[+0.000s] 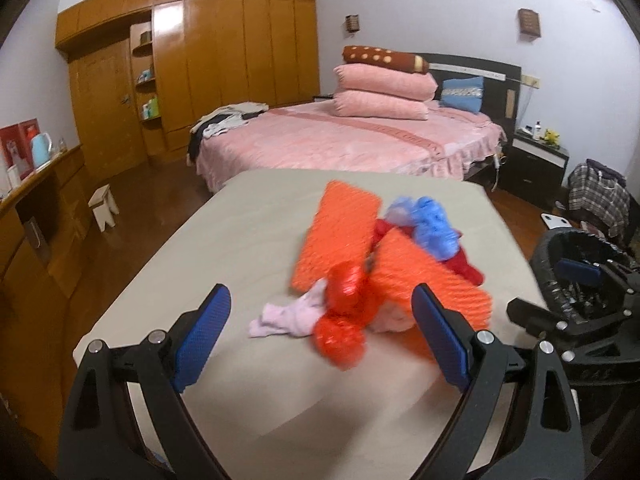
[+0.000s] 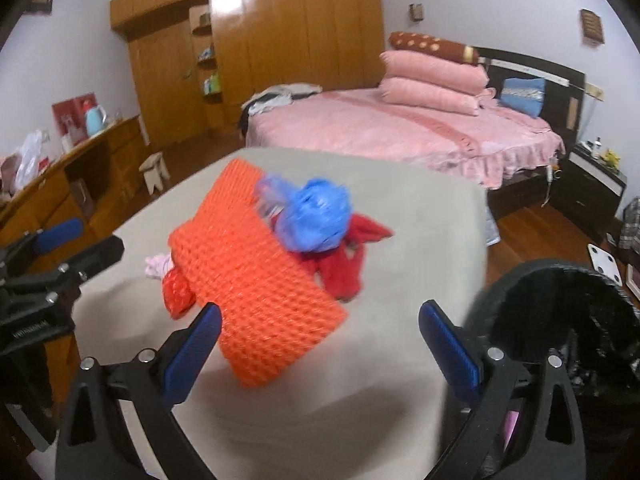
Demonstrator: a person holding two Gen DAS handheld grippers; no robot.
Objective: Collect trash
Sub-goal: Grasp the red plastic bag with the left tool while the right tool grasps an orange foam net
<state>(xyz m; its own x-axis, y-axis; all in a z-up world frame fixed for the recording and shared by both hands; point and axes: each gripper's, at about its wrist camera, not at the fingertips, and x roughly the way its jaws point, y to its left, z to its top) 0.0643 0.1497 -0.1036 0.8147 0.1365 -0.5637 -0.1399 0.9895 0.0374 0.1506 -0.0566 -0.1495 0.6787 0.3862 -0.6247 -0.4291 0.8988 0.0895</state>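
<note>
1. From the left wrist view, the left gripper [image 1: 322, 334] hung spread wide over the near part of the table [image 1: 224, 240], pinching nothing. Between and just beyond its fingers lay the trash: a crumpled red plastic bag [image 1: 344, 320] touching a pale pink scrap [image 1: 286, 318], with orange foam netting [image 1: 340, 236] behind them. A blue plastic bag [image 1: 430, 222] and a red rag-like piece [image 1: 466, 266] sat on top of the netting. At the right edge stood a black-lined trash bin [image 1: 560, 248], with the right gripper [image 1: 572, 280] partly in front of it; its near finger was out of sight there.

2. From the right wrist view, the right gripper [image 2: 320, 346] was also spread open and empty, hovering above the table [image 2: 400, 340] just short of the orange foam netting [image 2: 248, 280]. The blue plastic bag [image 2: 316, 220] and the red rag-like piece [image 2: 348, 264] rested on the netting's far side; the red plastic bag [image 2: 178, 290] and the pink scrap [image 2: 158, 264] peeked out at its left. The trash bin [image 2: 560, 300] stood just right of the table. Whether anything was inside it, I could not tell.

3. Judging by this, every visible piece was on the table, so the collecting seemed barely begun.
</note>
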